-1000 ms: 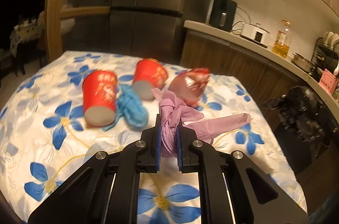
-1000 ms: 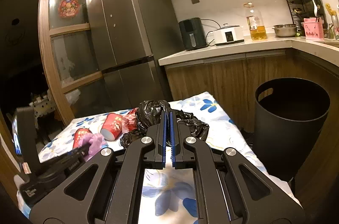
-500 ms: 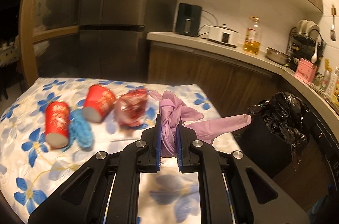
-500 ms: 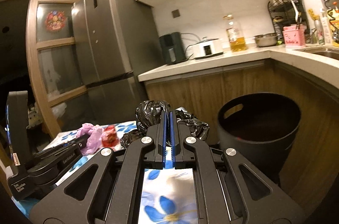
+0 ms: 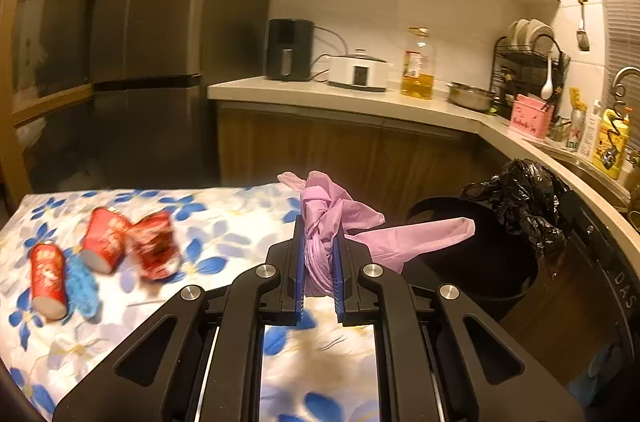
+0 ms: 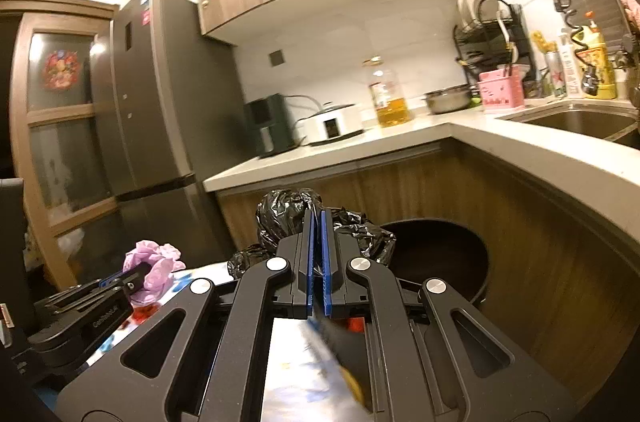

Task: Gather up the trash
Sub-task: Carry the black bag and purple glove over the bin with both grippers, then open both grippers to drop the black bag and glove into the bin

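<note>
While left gripper (image 5: 319, 254) clamps knotted pink plastic bag (image 5: 320, 222), right gripper (image 6: 317, 246) pinches crumpled black bag (image 6: 288, 214), both likely bound for black round bin (image 5: 480, 262) at 3 o'clock.

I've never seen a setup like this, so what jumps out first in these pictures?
Front and centre, the left hand-held gripper pinches a knotted pink plastic bag above the flowered tablecloth. The right hand-held gripper clutches a crumpled black bag near the black bin. Red cups lie on the cloth's left.
</note>
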Demonstrator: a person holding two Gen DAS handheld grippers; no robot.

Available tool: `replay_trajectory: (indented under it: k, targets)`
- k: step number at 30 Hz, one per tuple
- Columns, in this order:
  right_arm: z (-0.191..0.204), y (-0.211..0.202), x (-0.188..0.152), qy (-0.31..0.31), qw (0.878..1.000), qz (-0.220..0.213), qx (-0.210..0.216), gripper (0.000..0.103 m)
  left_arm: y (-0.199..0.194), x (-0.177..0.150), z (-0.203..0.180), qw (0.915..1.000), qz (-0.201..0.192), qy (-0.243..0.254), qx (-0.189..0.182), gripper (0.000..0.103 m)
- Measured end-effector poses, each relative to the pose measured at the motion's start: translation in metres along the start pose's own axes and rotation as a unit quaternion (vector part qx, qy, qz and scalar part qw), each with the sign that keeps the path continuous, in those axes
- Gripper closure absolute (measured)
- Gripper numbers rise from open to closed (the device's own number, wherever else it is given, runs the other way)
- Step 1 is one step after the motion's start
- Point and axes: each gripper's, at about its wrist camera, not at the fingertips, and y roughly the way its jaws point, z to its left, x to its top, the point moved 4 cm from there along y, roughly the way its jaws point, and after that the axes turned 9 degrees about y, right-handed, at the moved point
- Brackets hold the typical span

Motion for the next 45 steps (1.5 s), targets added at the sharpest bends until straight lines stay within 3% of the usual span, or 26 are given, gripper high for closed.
replay_trajectory:
  k: [20,35,39,45]
  targets:
    - [-0.066,0.039,0.017,0.013,0.998,0.012,-0.058,0.099,0.066,0.025,-0.092,0.9955,0.006,0.045,-0.083,0.092]
    - [-0.074,0.063,0.023,0.012,0.998,0.025,-0.057,0.099,0.09,0.028,-0.111,0.9924,0.011,0.067,-0.102,0.088]
    - [-0.077,0.069,0.022,0.014,0.997,0.032,-0.062,0.097,0.093,0.027,-0.114,0.9922,0.012,0.072,-0.101,0.08]
    - [-0.082,0.071,0.022,0.018,0.997,0.037,-0.066,0.083,0.095,0.025,-0.112,0.993,0.012,0.066,-0.097,0.053]
